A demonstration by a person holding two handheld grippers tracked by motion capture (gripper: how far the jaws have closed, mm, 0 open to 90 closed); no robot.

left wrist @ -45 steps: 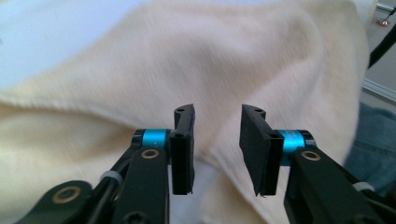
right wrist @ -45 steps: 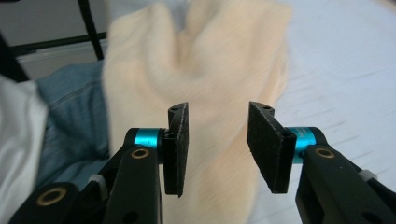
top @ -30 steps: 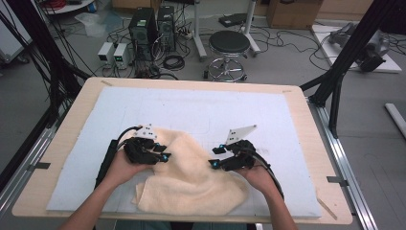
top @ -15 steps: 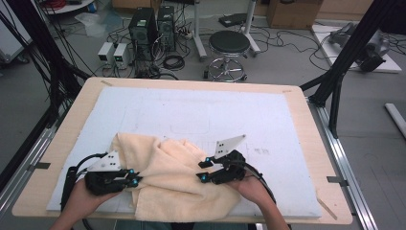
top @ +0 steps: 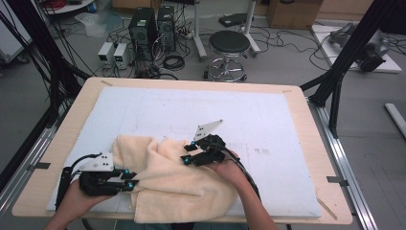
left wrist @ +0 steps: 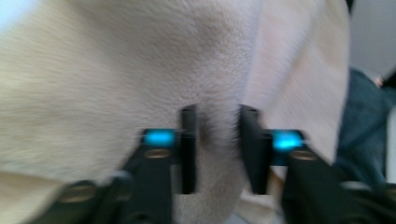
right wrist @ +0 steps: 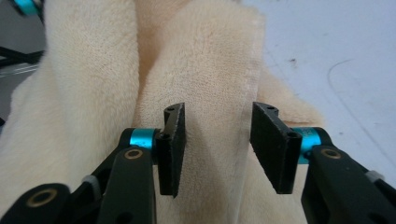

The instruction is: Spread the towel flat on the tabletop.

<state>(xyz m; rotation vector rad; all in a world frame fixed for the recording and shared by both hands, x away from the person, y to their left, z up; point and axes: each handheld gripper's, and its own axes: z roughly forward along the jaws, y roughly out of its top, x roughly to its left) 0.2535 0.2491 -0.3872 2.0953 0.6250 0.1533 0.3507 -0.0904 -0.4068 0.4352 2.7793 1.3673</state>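
Fingers of the left gripper [left wrist: 215, 149] and right gripper [right wrist: 218, 149] stand parted over the cream towel [top: 177, 184], left just opening, right just closing; bunched at the table's [top: 297, 96] six o'clock edge, it looks soft, light and floppy, best pinched at its hemmed edge.

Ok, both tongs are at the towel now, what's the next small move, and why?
Probably close the right tongs on the towel hem: the jaws stand apart with the stitched edge between them. The left tongs, whose jaws have just been opening, also straddle a fold of it unpinched.
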